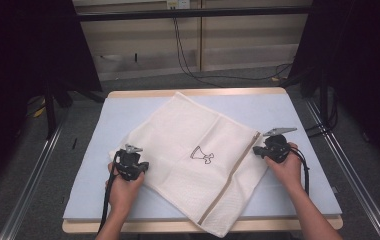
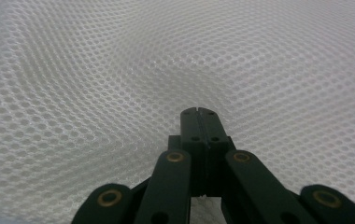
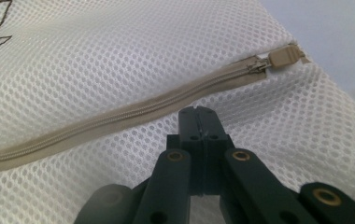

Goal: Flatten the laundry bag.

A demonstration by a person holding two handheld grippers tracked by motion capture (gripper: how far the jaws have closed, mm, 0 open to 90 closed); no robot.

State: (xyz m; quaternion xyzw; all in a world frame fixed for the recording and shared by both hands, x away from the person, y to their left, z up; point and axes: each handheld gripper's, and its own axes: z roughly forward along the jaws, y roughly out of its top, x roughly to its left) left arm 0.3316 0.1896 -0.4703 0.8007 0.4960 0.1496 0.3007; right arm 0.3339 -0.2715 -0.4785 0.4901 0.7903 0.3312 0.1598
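Because the mesh laundry bag [image 1: 193, 160] lies flat and askew on the table [image 1: 103, 130], its near corner hanging over the front edge, each gripper works one side: the left gripper [image 2: 197, 111] at the plain mesh, the right gripper [image 3: 197, 110] just below the zipper [image 3: 119, 119], near its pull [image 3: 283, 56]. Both pairs of fingers are fully closed, seemingly pinching or pinning fabric to steady the bag.

I count one mesh bag [image 1: 193, 160] on one table [image 1: 128, 107], with one zipper [image 3: 119, 122] and one zipper pull [image 3: 285, 55]. I'm holding two grippers: left [image 1: 134, 159], right [image 1: 259, 150].
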